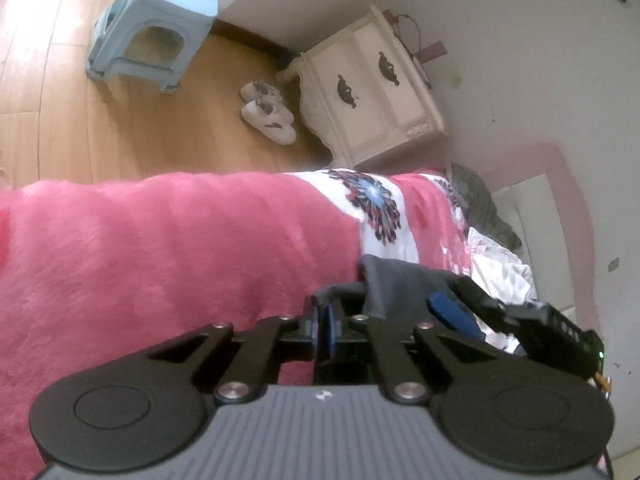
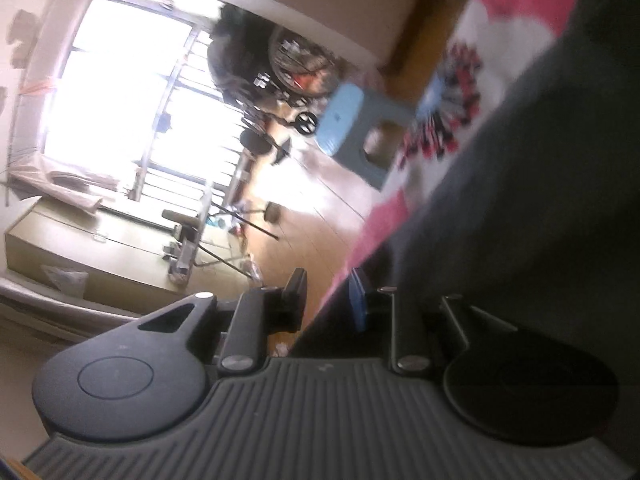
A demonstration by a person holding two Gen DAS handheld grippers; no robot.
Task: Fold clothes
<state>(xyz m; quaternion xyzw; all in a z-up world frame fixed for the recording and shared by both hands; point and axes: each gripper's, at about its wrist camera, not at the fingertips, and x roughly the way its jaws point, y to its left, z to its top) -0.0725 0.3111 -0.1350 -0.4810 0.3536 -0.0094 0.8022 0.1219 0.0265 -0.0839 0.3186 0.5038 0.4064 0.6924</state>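
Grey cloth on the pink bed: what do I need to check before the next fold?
1. Left gripper pinching grey cloth: ok, jaws shut at its edge.
2. Right gripper gripping the cloth: not ok, jaws open, cloth only draped over one finger.
3. Pink blanket bare where the cloth could be laid down: ok.
4. Cloth smooth and straight: cannot tell, mostly hidden.

Blue stool (image 1: 154, 20); white sneakers (image 1: 268, 116); nightstand (image 1: 372, 88)
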